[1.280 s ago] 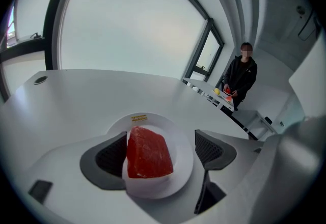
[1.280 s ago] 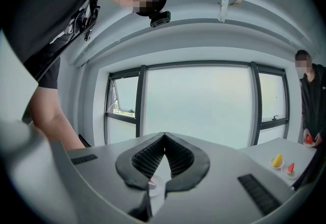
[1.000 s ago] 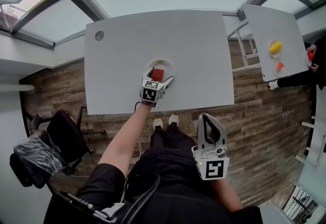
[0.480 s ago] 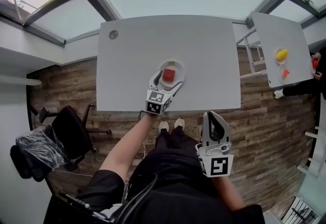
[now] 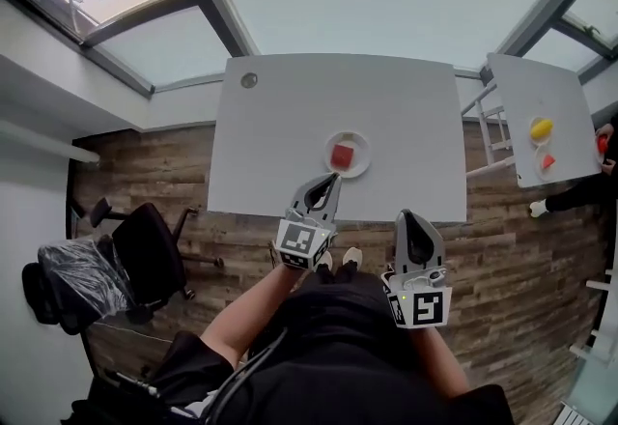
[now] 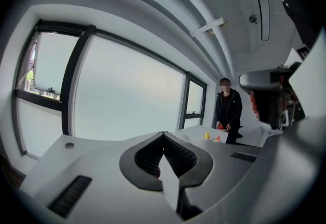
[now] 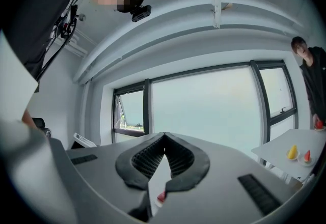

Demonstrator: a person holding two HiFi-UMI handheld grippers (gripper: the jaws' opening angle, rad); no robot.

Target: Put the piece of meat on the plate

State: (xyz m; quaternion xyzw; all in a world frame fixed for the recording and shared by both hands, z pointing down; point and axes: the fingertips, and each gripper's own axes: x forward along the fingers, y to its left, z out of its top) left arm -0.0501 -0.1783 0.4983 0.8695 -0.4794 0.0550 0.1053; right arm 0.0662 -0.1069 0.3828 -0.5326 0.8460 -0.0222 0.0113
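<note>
A red piece of meat (image 5: 342,156) lies on a small white plate (image 5: 359,142) near the front edge of the grey table (image 5: 290,133). My left gripper (image 5: 331,181) is shut and empty, lifted off the plate and drawn back to the table's front edge. The right gripper (image 5: 410,217) hangs shut and empty in front of the table, over the floor. In the left gripper view its jaws (image 6: 163,134) meet at the tips with nothing between them. In the right gripper view the jaws (image 7: 164,135) also meet, and a bit of the red meat (image 7: 160,197) shows below them.
A second white table (image 5: 541,114) at the right holds a yellow item (image 5: 541,129) and a red item (image 5: 548,162), with a person (image 6: 228,111) standing by it. A black office chair (image 5: 145,254) stands at the left on the wooden floor. A round hole (image 5: 249,80) sits in the table's far left corner.
The left gripper let go of the red meat on the plate, rose and pulled back toward me, and its jaws shut. The right gripper barely moved.
</note>
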